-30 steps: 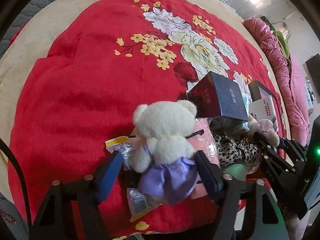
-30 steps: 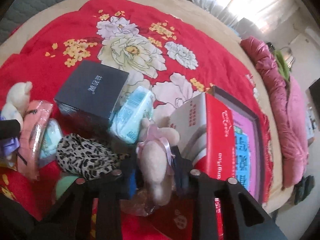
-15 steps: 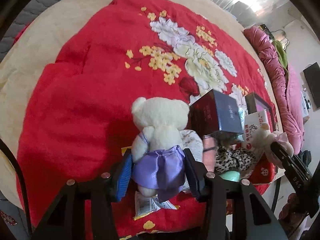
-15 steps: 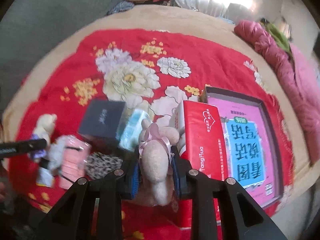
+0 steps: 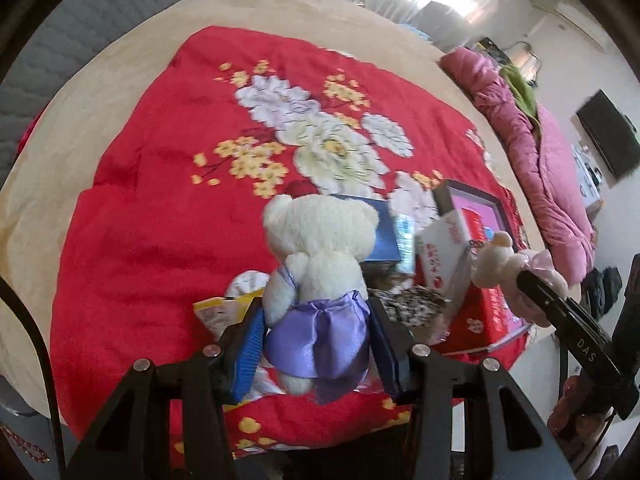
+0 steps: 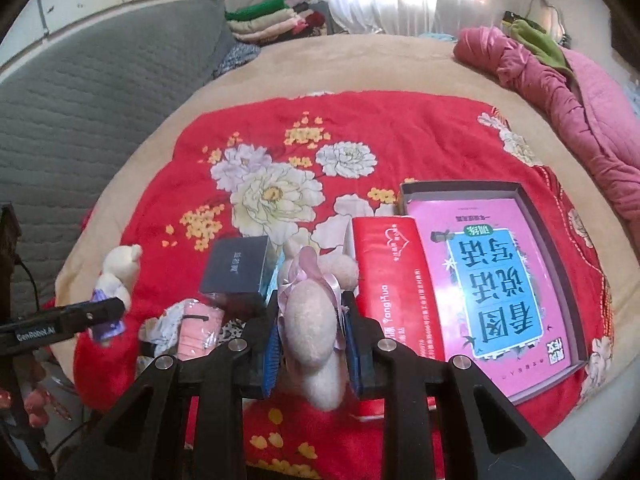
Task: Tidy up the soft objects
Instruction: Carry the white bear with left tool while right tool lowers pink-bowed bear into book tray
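My left gripper (image 5: 316, 332) is shut on a white teddy bear in a purple skirt (image 5: 320, 256) and holds it up over the near edge of the red flowered blanket (image 5: 168, 216). My right gripper (image 6: 310, 320) is shut on a beige plush toy with a pink bow (image 6: 312, 304), also lifted. The beige plush shows in the left wrist view (image 5: 508, 268), and the white bear in the right wrist view (image 6: 118, 276). A leopard-print cloth (image 5: 412, 304) and a pink packet (image 6: 200, 328) lie on the blanket below.
A dark blue box (image 6: 236, 268), a red tissue box (image 6: 396, 280) and an open box with a pink book (image 6: 492, 280) sit on the blanket. A yellow snack packet (image 5: 224, 308) lies by the bear. A pink quilt (image 6: 560, 80) lies at the right, folded clothes (image 6: 276, 20) far back.
Both grippers closed on their toys and lifted them off the pile. Both views have risen and pulled back, so more of the bed and room shows.
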